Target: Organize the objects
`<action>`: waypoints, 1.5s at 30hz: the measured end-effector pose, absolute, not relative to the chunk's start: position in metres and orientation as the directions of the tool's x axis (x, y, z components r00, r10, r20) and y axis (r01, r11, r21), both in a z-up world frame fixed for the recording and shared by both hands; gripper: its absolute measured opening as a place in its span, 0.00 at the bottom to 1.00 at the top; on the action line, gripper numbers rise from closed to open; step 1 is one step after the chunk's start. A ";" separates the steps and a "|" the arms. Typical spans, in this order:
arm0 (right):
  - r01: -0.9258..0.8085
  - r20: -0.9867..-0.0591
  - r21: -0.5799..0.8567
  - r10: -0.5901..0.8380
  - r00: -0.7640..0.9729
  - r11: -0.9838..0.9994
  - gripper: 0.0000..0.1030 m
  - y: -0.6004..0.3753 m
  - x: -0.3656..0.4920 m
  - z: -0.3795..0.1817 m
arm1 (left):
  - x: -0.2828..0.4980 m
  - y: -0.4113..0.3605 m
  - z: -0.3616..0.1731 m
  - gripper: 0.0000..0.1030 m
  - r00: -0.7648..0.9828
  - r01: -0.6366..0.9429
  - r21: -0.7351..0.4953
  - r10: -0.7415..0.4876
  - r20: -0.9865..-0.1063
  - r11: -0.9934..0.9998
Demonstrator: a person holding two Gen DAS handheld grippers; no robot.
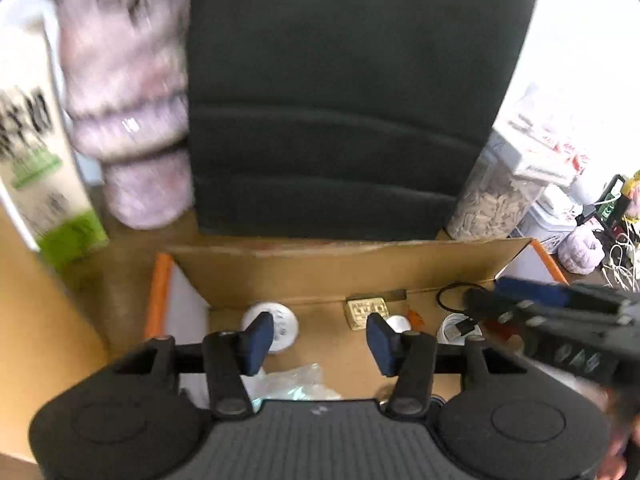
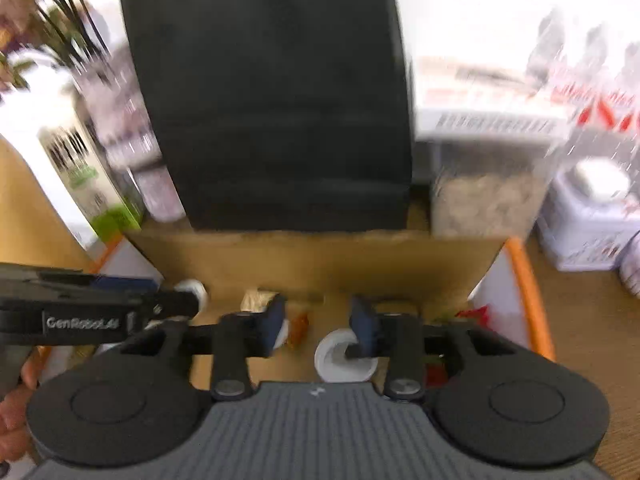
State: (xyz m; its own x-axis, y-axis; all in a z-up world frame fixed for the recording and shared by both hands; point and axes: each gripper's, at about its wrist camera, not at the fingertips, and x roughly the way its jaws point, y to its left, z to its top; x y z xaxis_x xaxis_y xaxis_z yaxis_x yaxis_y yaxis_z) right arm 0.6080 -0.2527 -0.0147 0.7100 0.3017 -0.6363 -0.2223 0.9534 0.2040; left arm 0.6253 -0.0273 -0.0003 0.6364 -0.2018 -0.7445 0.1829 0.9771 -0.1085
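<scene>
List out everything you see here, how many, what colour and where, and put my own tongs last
cardboard box: one, brown, open, in front of both tongs
white round device: one, white, box floor, left
gold packet: one, gold, box floor, by back wall
white cable coil: one, white, box floor, right
black cable: one, black, box floor, right
clear plastic bag: one, transparent, near side of box
black panel: one, black, upright behind box
carton: one, white and green, left of box
pink fluffy item: one, pink, blurred, between carton and panel
clear container: one, filled with pale pieces, right of panel
left tongs: one, black with blue pads, open, empty
right tongs: one, black with blue pads, open, empty
</scene>
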 end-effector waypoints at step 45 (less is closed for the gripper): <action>-0.134 -0.361 0.080 0.154 0.920 0.988 0.96 -0.318 0.123 -0.017 | 0.184 -0.007 -0.011 0.88 0.816 0.184 -0.005 -0.156 -0.556 0.983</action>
State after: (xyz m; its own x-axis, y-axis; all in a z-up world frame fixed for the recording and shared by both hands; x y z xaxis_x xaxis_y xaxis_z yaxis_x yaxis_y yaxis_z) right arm 0.1226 -0.3182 -0.0175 0.9197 0.1538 -0.3612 -0.1339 0.9878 0.0797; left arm 0.1839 -0.0071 -0.0109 0.8163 -0.1557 -0.5562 0.1841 0.9829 -0.0049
